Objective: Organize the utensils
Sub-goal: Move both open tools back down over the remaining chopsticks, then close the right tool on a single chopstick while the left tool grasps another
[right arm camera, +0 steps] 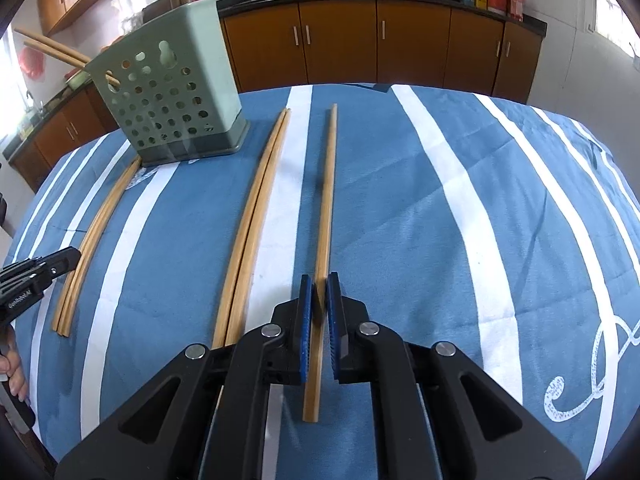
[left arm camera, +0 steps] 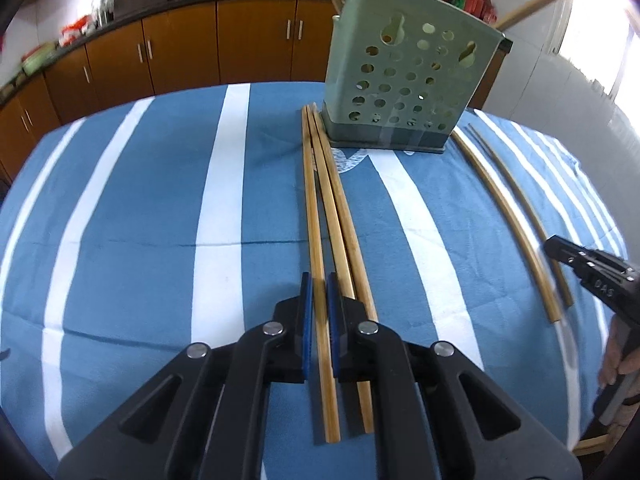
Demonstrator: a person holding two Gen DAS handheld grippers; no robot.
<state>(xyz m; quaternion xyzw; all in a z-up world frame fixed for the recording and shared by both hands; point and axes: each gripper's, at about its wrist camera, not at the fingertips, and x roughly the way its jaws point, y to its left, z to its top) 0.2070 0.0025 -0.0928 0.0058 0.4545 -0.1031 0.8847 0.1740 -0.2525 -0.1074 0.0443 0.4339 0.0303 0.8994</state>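
Chopsticks (left arm camera: 340,216) beside green holder (left arm camera: 404,80), striped cloth (left arm camera: 140,220).

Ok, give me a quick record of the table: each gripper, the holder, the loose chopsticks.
left gripper: jaws shut on chopstick, two more beside it
right gripper: jaws shut on lone chopstick
holder: green, upright on cloth, chopsticks sticking out
pair: loose on cloth, between holder and lone chopstick
cloth: blue, white stripes

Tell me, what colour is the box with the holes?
Pale green holder, darker grey-green at its base; clearest in the left wrist view.
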